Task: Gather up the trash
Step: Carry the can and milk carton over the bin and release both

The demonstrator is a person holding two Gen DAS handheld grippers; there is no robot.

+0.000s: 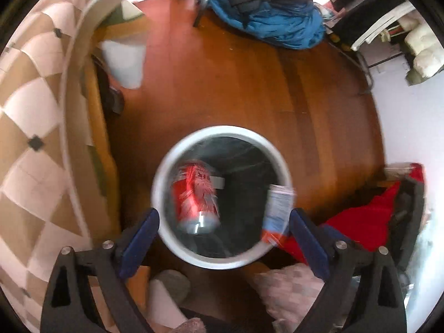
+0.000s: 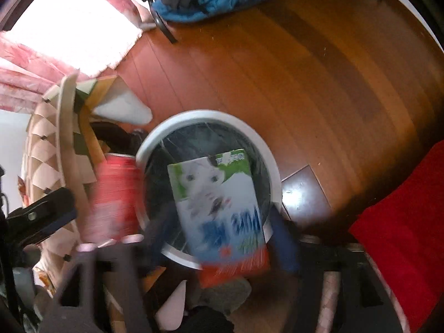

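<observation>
A round bin with a white rim (image 1: pixel 222 131) and a dark liner stands on the wooden floor, right below both grippers. In the left wrist view a red soda can (image 1: pixel 195 194) shows blurred over the bin's mouth, between the wide-apart fingers of my left gripper (image 1: pixel 224 236), with neither pad touching it. In the right wrist view a white, green and blue milk carton (image 2: pixel 219 202) hangs blurred over the bin rim (image 2: pixel 194 115), loose between the spread fingers of my right gripper (image 2: pixel 222 240). The carton (image 1: pixel 277 211) and the can (image 2: pixel 113 194) each appear in the other view too.
Wooden floor (image 1: pixel 236 83) surrounds the bin. A blue bundle of fabric (image 1: pixel 272 19) lies at the far side by a chair leg. Red cloth (image 1: pixel 360 222) lies at the right. A quilted beige surface (image 1: pixel 27 111) runs along the left. A person's feet (image 1: pixel 172 283) stand just below the bin.
</observation>
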